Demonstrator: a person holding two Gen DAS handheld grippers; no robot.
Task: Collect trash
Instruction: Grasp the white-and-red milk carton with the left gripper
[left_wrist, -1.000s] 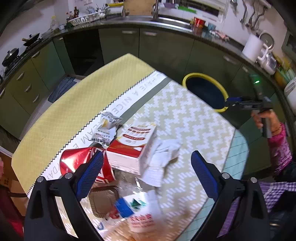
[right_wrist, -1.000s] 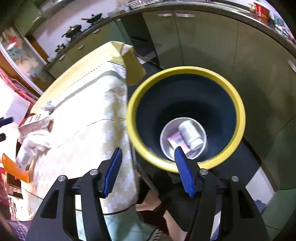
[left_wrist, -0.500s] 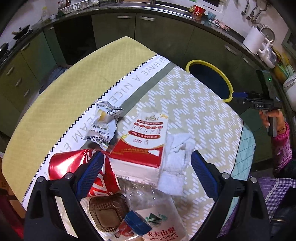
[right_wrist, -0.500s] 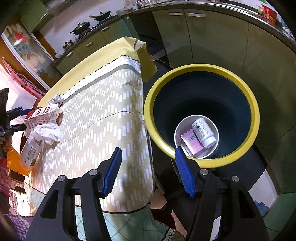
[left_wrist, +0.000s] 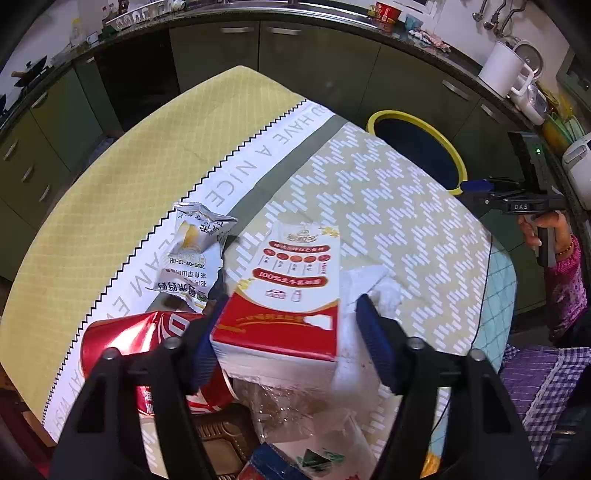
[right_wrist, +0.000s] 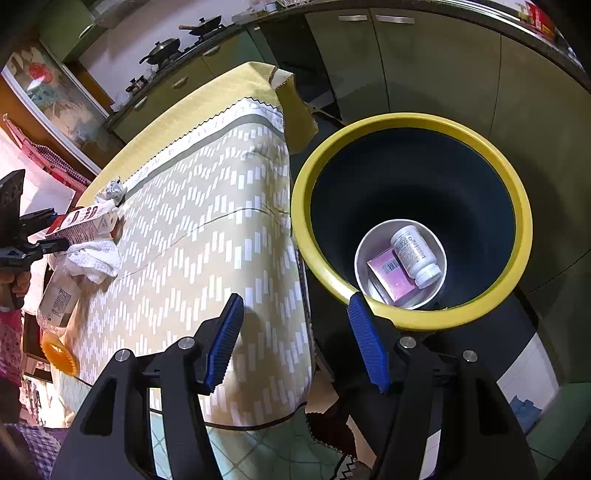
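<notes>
A red and white carton lies on the table among other trash: a crushed red can, a silver snack wrapper, crumpled white tissue and a plastic bottle. My left gripper straddles the carton's near end and its jaws are closing; the left pad meets the carton's edge, while tissue lies between the right pad and the carton. My right gripper hangs open and empty between the table edge and the yellow-rimmed bin.
Inside the bin sit a white bowl, a pill bottle and a pink box. A brown tray lies near the can. An orange disc sits at the table's near corner. Green cabinets ring the room.
My left gripper has dropped onto the trash pile and its jaws have narrowed from wide open to either side of the carton. The right gripper has barely shifted over the bin.
</notes>
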